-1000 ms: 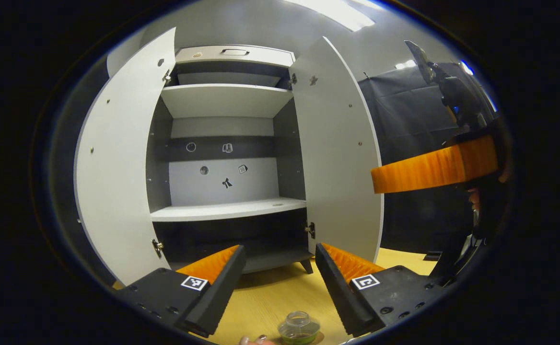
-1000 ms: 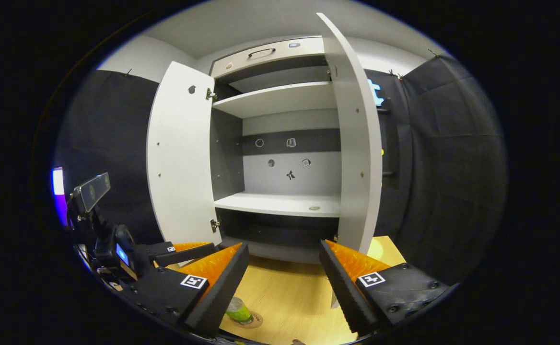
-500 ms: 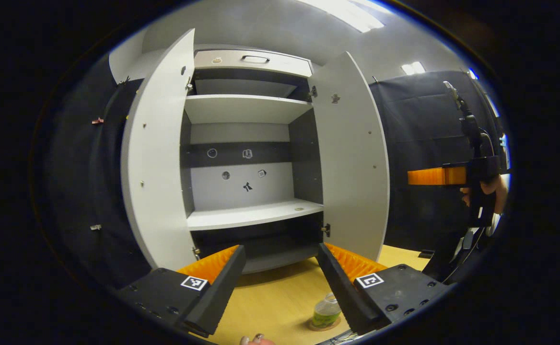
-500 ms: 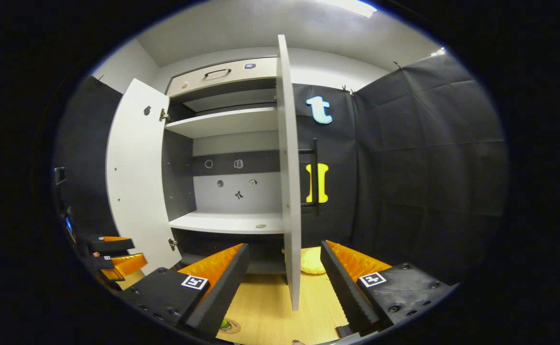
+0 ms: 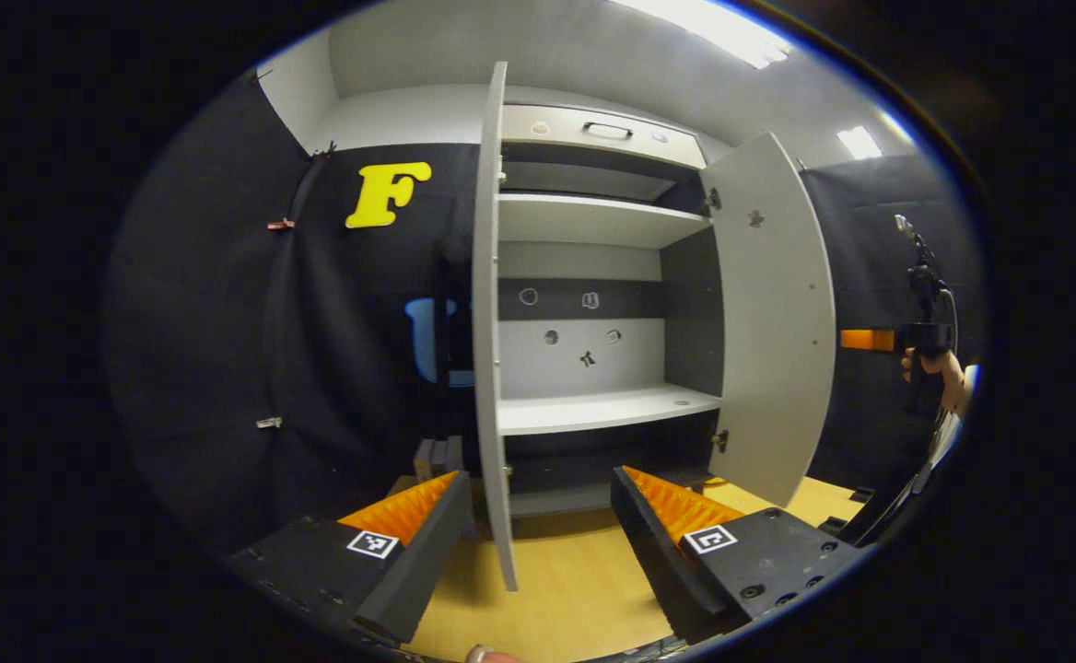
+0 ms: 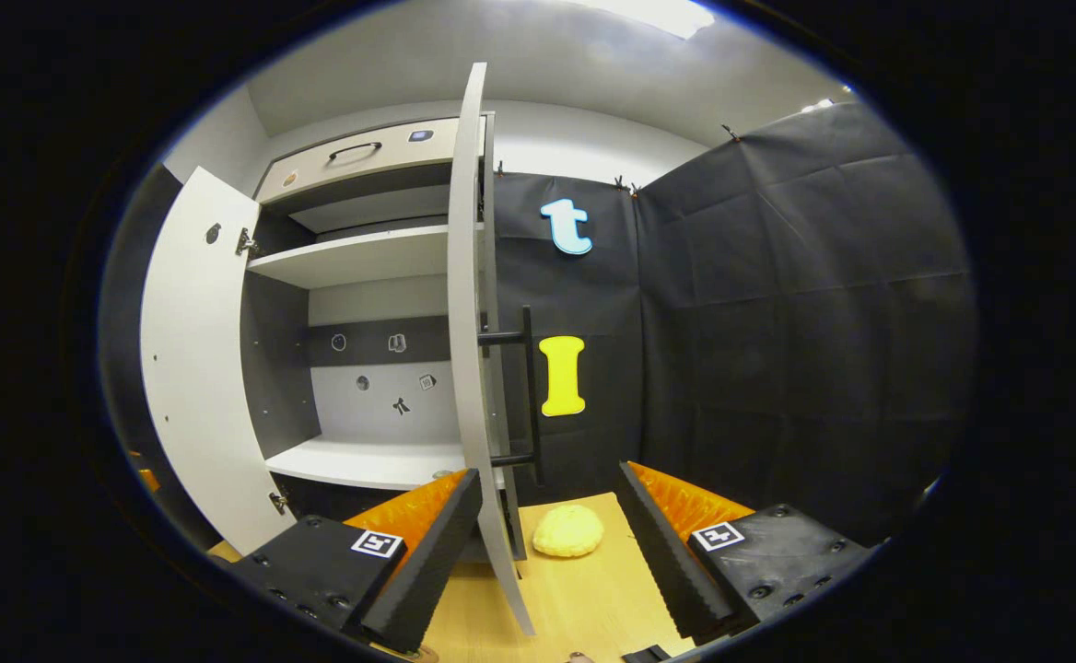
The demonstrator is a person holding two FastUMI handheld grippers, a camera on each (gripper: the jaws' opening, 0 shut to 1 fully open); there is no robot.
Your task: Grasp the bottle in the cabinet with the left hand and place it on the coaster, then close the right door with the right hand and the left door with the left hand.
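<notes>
The white cabinet (image 5: pixel 593 216) stands with both doors wide open and its shelves bare. In the left gripper view the left door (image 5: pixel 487 322) is edge-on, and its lower corner hangs in the gap of my open left gripper (image 5: pixel 538 543), close to the left finger. The right door (image 5: pixel 773 322) stands to the right, and beyond it a hand holds the right gripper (image 5: pixel 870 339). In the right gripper view the right door (image 6: pixel 467 322) is edge-on, with its black bar handle (image 6: pixel 529 396) on the outside. My right gripper (image 6: pixel 547 543) is open, the door's edge beside its left finger. Whether a finger touches either door I cannot tell.
The cabinet stands on a yellow wooden table (image 5: pixel 575 589). A pale yellow round lump (image 6: pixel 568 531) lies on the table just right of the right door. Black cloth walls close in behind and beside the cabinet. The left door (image 6: pixel 192 368) is at the left of the right gripper view.
Both grippers have swung outward: the left to the left door's edge, the right to the right door's edge. The bottle on its coaster has slid out of both views.
</notes>
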